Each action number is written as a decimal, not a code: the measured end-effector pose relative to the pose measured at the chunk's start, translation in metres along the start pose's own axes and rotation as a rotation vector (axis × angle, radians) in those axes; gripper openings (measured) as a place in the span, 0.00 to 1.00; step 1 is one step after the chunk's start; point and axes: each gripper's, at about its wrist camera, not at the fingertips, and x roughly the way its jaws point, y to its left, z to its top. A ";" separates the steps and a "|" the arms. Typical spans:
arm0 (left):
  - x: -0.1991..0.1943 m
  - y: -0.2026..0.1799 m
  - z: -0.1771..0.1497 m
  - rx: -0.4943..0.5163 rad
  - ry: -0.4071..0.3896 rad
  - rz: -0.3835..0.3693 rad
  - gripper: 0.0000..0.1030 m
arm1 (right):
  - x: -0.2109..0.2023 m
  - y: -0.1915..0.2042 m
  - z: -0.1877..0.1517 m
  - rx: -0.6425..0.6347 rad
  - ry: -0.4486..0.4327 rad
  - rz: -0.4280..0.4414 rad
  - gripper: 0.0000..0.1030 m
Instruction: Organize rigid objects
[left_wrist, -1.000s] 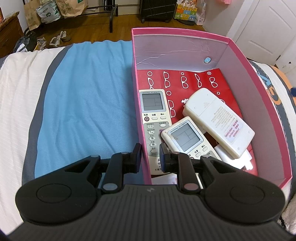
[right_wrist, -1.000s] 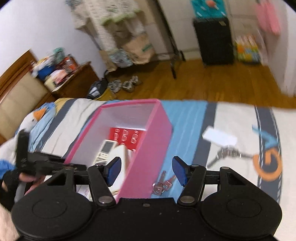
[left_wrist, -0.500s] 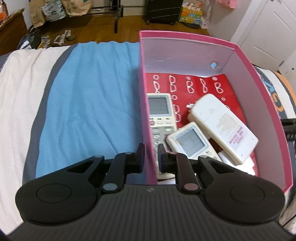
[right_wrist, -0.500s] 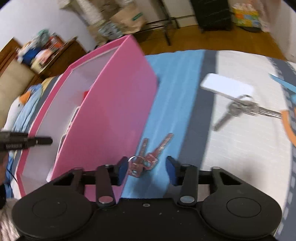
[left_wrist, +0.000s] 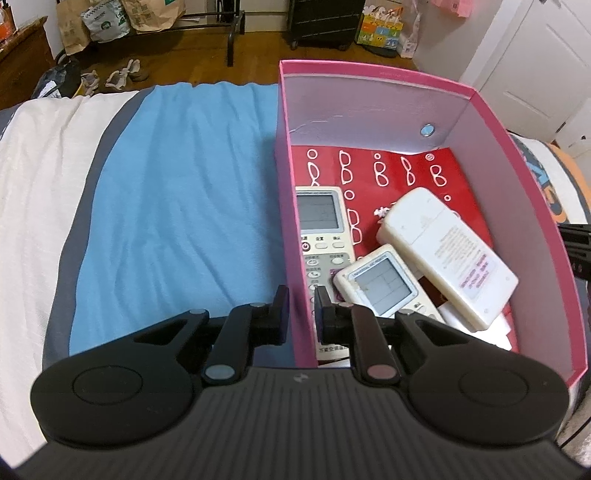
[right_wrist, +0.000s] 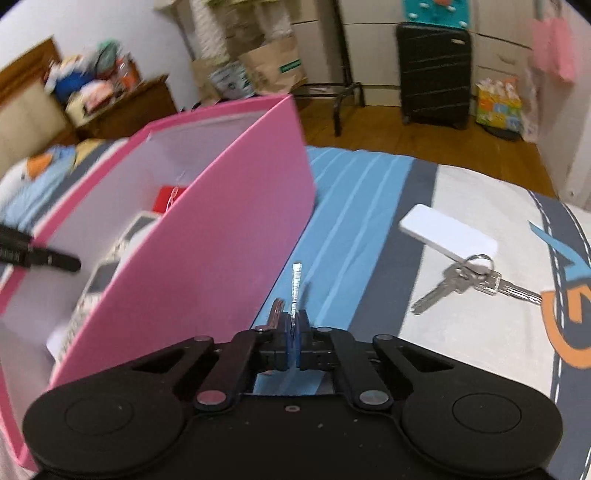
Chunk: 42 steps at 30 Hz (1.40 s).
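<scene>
A pink box sits on the bed, and my left gripper is shut on its near left wall. Inside lie three white remotes: a long one, a small one and one face down. Just outside the box's right wall, my right gripper is shut on a small bunch of keys. One key sticks up between the pads. A second key bunch with a white tag lies on the bedcover to the right.
The bedcover has a blue panel left of the box, with white and grey bands around it. Beyond the bed's far edge are a wooden floor, a black suitcase, paper bags and a wooden nightstand.
My right gripper came down beside the box and closed on the small keys, which now stand up between its pads. My left gripper keeps its clamp on the box wall.
</scene>
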 end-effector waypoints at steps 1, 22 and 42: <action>0.000 -0.001 0.000 0.001 -0.001 -0.001 0.13 | -0.004 -0.001 0.002 0.020 -0.015 0.003 0.02; 0.002 0.003 -0.001 -0.036 0.006 -0.001 0.08 | -0.133 0.038 0.014 -0.031 -0.407 0.195 0.02; 0.005 0.002 -0.002 -0.028 0.012 -0.001 0.09 | -0.076 0.095 -0.019 -0.168 -0.152 0.241 0.03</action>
